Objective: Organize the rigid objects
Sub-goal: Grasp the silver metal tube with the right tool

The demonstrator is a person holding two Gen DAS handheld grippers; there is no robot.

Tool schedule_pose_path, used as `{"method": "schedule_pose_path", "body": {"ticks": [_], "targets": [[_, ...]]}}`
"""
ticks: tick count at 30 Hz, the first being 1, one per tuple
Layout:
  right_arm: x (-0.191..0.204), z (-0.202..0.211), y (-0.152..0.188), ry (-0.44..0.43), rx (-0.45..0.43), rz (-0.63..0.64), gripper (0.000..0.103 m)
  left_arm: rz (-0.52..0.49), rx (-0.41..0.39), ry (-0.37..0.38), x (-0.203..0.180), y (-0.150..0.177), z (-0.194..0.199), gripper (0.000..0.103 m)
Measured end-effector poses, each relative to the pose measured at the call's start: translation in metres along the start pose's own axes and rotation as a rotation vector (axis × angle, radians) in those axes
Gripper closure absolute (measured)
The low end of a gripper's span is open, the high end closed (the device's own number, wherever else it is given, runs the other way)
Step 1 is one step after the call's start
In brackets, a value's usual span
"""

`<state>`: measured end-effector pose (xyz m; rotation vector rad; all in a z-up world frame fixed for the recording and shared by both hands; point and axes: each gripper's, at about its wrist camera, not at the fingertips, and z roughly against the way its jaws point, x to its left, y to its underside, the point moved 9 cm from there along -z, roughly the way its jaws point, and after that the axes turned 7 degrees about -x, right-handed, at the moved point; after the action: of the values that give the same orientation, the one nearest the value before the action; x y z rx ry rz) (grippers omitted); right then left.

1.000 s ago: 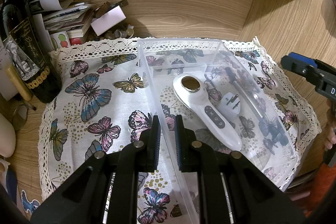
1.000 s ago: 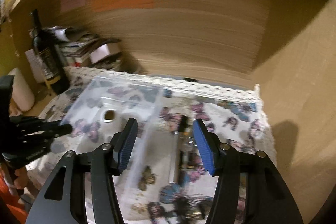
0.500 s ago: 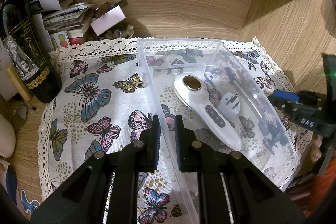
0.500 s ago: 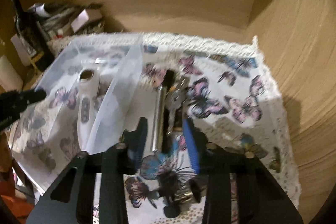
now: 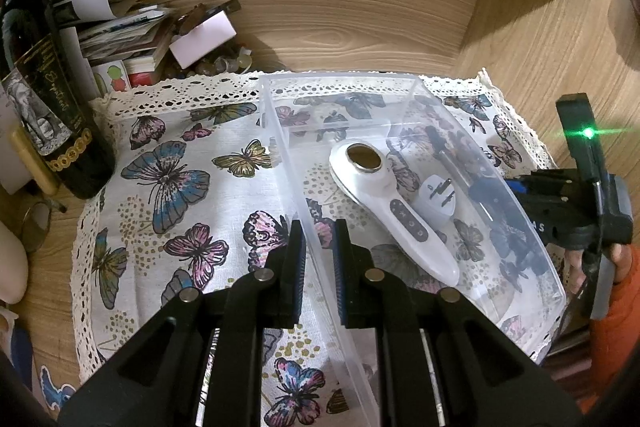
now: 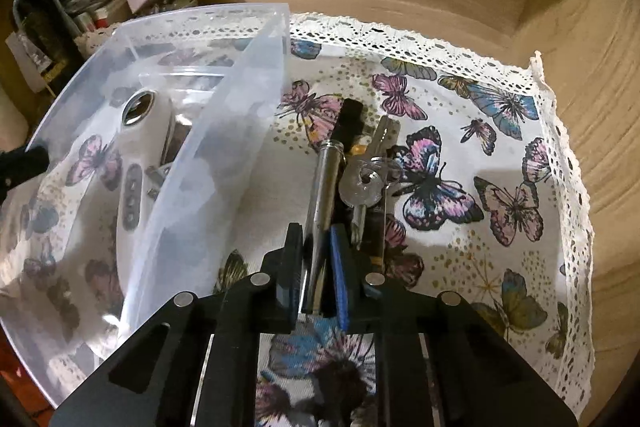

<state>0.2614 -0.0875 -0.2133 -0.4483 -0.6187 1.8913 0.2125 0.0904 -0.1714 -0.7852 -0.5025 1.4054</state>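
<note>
The left gripper point(image 5: 318, 247) is clamped on the near wall of the clear bin point(image 5: 400, 83), steadying it. The right gripper point(image 6: 316, 259) has just closed on a metal tool point(image 6: 326, 187) lying beside keys point(image 6: 366, 183) on the butterfly cloth point(image 6: 500, 131). Lifting straight up should avoid snagging the keys.

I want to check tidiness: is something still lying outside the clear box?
Yes. A metal tool and keys lie on the butterfly cloth beside the clear box; the right gripper has closed on the tool.
</note>
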Motion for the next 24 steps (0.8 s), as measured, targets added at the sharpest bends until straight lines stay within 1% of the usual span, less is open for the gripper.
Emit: {"method": "schedule_pose_path", "body": {"ticks": [2,4,7,11,12,18,24], "targets": [[-0.001,-0.001,-0.002,-0.004,0.006,0.000,0.090,0.000,0.000,0.000,0.000,0.000,0.000,0.090],[0.000,-0.004,-0.002,-0.001,0.014,0.008,0.087,0.001,0.000,-0.001,0.000,0.000,0.000,0.090],[-0.001,-0.015,-0.001,-0.003,0.046,0.005,0.085,0.002,-0.001,0.001,0.000,0.000,0.000,0.090],[0.000,-0.019,-0.006,0.003,0.038,0.011,0.085,-0.002,-0.001,-0.003,0.001,0.000,-0.001,0.090],[-0.001,-0.020,-0.006,0.008,0.033,0.009,0.088,-0.001,-0.002,-0.003,0.002,0.000,-0.001,0.090],[-0.001,-0.012,-0.007,0.000,-0.020,-0.022,0.089,-0.002,-0.001,-0.003,0.002,0.000,-0.002,0.090],[-0.004,0.020,-0.011,-0.010,-0.103,-0.058,0.089,-0.005,-0.002,-0.006,0.003,0.000,-0.003,0.090]]}}
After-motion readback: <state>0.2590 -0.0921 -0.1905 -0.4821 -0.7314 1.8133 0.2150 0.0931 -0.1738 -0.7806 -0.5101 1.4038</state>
